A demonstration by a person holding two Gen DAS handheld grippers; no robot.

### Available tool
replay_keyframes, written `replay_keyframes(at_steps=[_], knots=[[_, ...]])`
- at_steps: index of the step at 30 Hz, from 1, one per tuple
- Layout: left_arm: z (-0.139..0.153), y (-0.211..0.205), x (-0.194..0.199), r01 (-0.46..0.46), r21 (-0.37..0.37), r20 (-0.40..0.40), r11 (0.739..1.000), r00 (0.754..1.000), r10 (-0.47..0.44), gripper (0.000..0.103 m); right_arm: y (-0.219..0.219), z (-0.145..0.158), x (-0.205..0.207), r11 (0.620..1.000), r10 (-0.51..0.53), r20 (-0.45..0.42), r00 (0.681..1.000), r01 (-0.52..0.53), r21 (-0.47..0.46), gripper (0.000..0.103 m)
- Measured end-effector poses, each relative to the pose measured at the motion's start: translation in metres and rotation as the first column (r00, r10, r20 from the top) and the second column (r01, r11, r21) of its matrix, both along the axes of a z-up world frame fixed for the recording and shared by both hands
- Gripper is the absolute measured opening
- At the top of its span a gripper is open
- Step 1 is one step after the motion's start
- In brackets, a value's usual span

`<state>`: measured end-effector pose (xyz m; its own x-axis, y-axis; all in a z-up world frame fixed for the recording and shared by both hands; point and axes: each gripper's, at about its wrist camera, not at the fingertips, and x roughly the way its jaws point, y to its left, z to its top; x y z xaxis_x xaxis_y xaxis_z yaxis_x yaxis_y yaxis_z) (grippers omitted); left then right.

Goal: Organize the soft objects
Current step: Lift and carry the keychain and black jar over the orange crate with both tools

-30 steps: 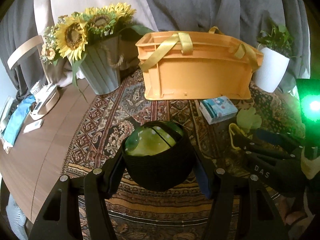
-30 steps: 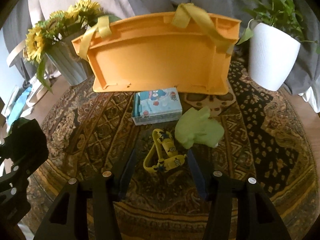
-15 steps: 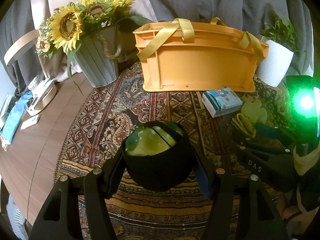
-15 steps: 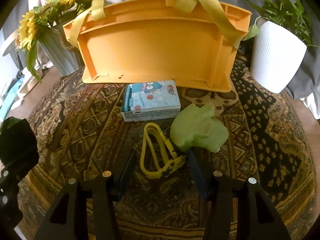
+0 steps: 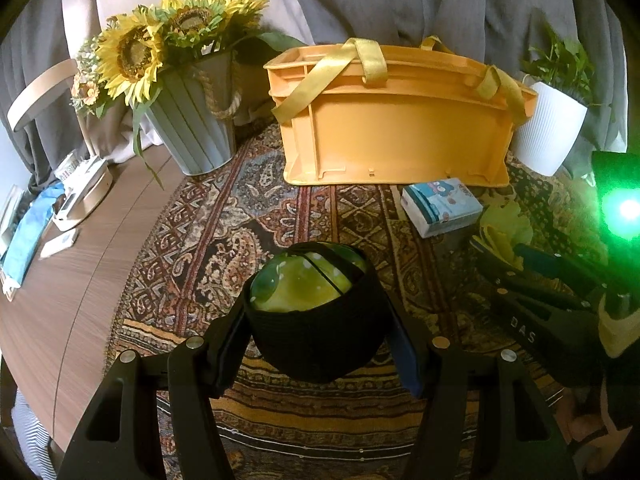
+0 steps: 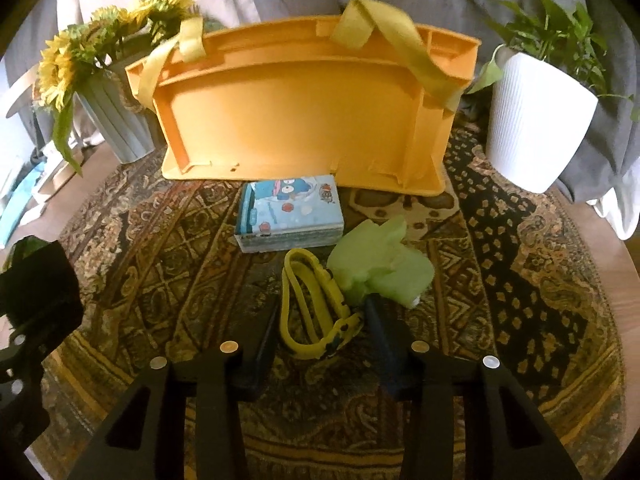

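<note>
Left gripper [image 5: 318, 320] pinching black cap [image 5: 320, 340]; right gripper [image 6: 320, 316] spread, straddling yellow strap [image 6: 310, 312]. Next: closing on strap, carrying to orange crate [image 6: 304, 120].

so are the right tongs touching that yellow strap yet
Cannot tell. In the right wrist view the open right tongs straddle the yellow strap, with rug visible beside each finger, but the strap's near end is ambiguous.
</note>
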<state>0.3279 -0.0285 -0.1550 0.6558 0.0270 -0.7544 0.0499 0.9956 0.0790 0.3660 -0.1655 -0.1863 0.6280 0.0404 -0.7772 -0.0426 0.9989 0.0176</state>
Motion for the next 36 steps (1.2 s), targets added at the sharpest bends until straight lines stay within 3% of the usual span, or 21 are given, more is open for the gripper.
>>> replay_keyframes(at_steps=[16,36], knots=[[0.052,-0.009,-0.007,0.022,-0.047,0.111,0.999,0.994,-0.016,0.062,-0.016,0.074,-0.023,0.999,-0.028,0.116,0.993,0.023,0.047,0.043],[0.122,-0.023,0.013,0.076,-0.061,0.274,0.995,0.96,-0.057,0.062,-0.034,0.155,-0.014,0.996,-0.055,0.283,0.957,0.034,0.077,0.043]])
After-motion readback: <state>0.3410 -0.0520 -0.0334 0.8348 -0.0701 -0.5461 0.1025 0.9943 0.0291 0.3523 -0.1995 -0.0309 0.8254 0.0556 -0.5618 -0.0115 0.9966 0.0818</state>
